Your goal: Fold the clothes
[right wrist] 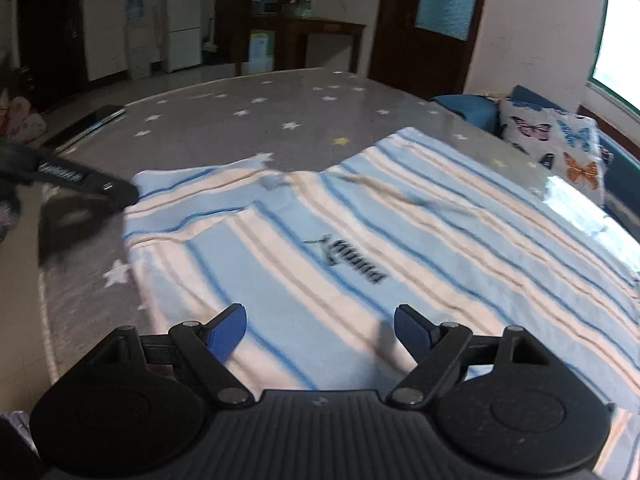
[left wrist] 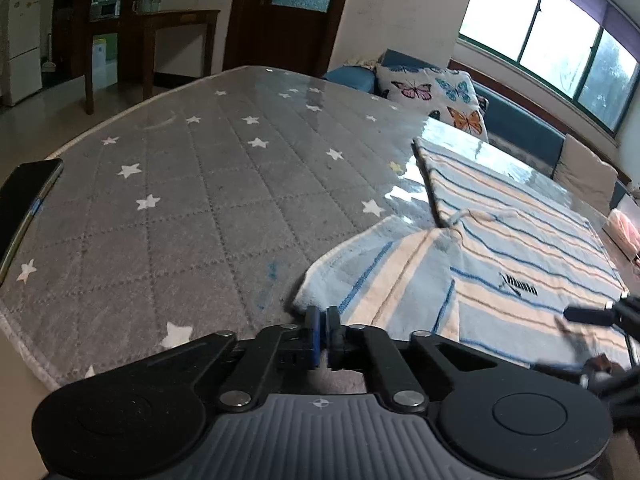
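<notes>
Two grippers over one striped shirt (right wrist: 360,240)
Left gripper (left wrist: 321,326) pads pressed together beside its sleeve; right gripper (right wrist: 320,330) spread wide above it; one phone (left wrist: 24,208) on the star-patterned mat (left wrist: 180,200).

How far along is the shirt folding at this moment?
Done: one sleeve of the striped shirt looks folded in over the body. In hand: nothing visibly gripped; the left gripper has its jaws shut at the sleeve edge, and the right gripper hovers open above the hem. Left: the shirt is mostly spread flat on the star-patterned mat.
</notes>
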Action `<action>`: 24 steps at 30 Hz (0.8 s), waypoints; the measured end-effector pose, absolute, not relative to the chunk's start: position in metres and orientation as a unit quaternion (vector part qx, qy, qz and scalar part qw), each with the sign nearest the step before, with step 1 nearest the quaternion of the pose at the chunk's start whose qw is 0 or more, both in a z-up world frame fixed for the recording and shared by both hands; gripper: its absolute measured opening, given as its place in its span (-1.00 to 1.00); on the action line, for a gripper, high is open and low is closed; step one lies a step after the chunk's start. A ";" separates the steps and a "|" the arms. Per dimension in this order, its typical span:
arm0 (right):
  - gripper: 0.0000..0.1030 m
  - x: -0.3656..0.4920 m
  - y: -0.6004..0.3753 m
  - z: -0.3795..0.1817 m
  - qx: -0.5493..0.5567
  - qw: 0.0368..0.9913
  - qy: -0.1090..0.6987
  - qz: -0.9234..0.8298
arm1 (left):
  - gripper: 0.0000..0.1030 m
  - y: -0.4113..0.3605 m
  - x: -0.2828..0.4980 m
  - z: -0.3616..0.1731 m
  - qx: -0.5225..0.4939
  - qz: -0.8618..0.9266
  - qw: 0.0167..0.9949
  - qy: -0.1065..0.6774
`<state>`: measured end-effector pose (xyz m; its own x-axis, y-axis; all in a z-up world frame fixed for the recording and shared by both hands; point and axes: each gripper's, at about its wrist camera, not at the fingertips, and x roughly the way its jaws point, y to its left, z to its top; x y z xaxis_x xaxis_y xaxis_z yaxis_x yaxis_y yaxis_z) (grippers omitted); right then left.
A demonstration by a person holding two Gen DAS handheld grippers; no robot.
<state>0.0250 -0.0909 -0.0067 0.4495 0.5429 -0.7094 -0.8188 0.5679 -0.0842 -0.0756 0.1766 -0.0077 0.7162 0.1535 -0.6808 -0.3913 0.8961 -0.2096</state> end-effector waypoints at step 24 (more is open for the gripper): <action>0.62 -0.001 -0.038 -0.009 -0.210 0.791 0.311 0.483 | -0.99 0.140 -0.082 0.049 -0.121 0.068 0.956 0.258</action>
<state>-0.0009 -0.0375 -0.0091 0.3396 0.6344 -0.6944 -0.8950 0.4450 -0.0312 -0.0822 0.1397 0.0488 0.8578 0.0685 -0.5094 -0.1933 0.9613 -0.1962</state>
